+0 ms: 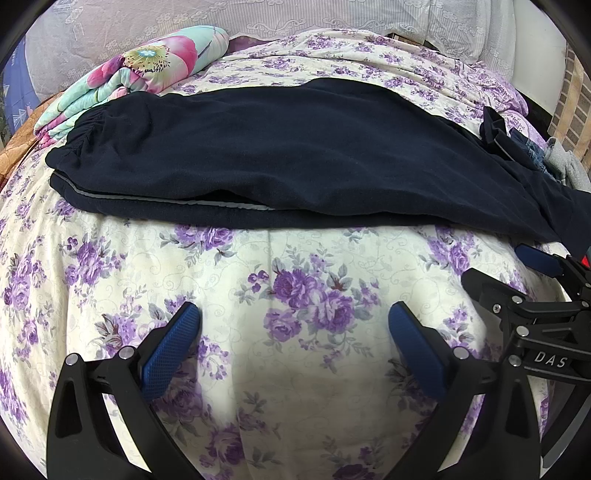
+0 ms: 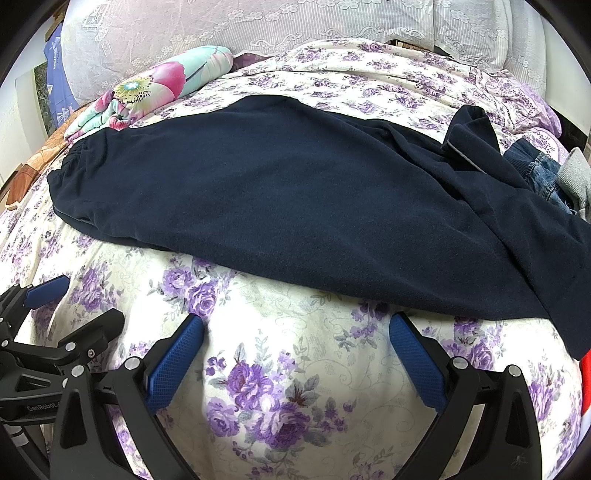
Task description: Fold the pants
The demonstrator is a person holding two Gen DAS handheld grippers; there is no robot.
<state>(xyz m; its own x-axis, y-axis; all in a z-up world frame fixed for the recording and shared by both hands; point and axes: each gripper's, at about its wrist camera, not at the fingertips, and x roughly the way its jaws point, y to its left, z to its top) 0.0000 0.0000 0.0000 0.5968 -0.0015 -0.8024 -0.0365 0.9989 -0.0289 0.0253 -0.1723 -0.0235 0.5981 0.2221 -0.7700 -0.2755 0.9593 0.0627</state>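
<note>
My left gripper [image 1: 293,321] and right gripper [image 2: 297,332] both hover with fingers spread, holding nothing, above the floral bedspread [image 1: 280,387]; the navy pants [image 2: 280,199] lie folded lengthwise just beyond them, waistband at the left

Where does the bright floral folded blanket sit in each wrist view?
Left wrist view: floral blanket upper left, just beyond the waistband end of the navy pants.
Right wrist view: floral blanket upper left again, beyond the pants' waistband.
Shared landmark: the lace-covered pillows behind it.
</note>
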